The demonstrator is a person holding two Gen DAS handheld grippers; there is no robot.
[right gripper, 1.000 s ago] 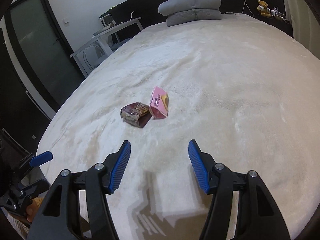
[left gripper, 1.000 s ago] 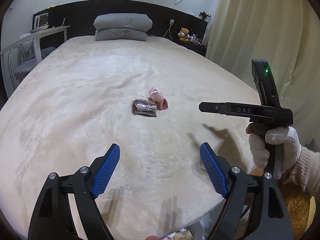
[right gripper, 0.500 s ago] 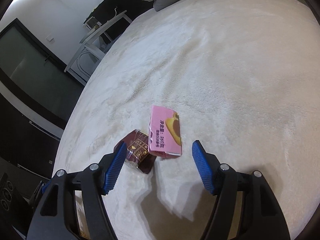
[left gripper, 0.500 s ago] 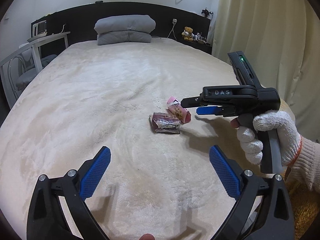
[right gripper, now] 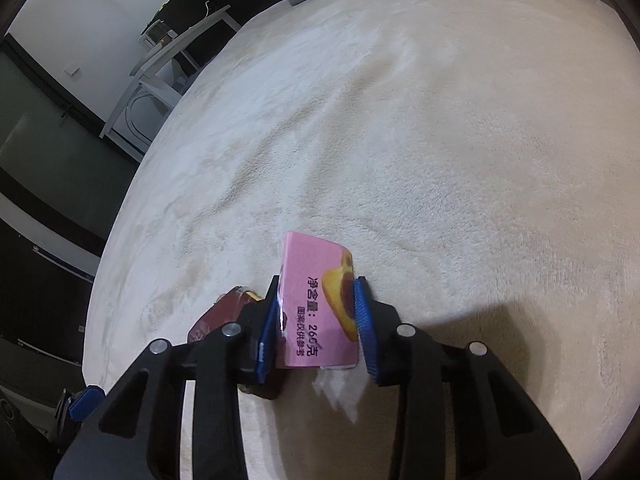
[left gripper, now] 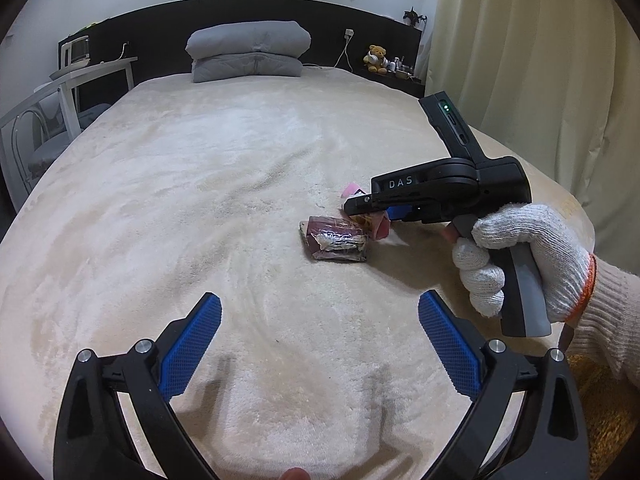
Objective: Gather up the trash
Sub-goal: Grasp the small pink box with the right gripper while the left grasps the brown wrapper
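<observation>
Cream plush bedding (left gripper: pixel 240 184) fills both views. Lower in the left wrist frame, the left gripper (left gripper: pixel 320 344) is spread wide. Right of centre lies a maroon wrapper (left gripper: pixel 336 240); beside it the right gripper (right gripper: pixel 316 320) clamps a pink carton (right gripper: pixel 316 300).

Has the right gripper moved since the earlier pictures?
Yes. The right gripper came forward and down toward the bed, and its blue pads now close around the pink carton.
</observation>
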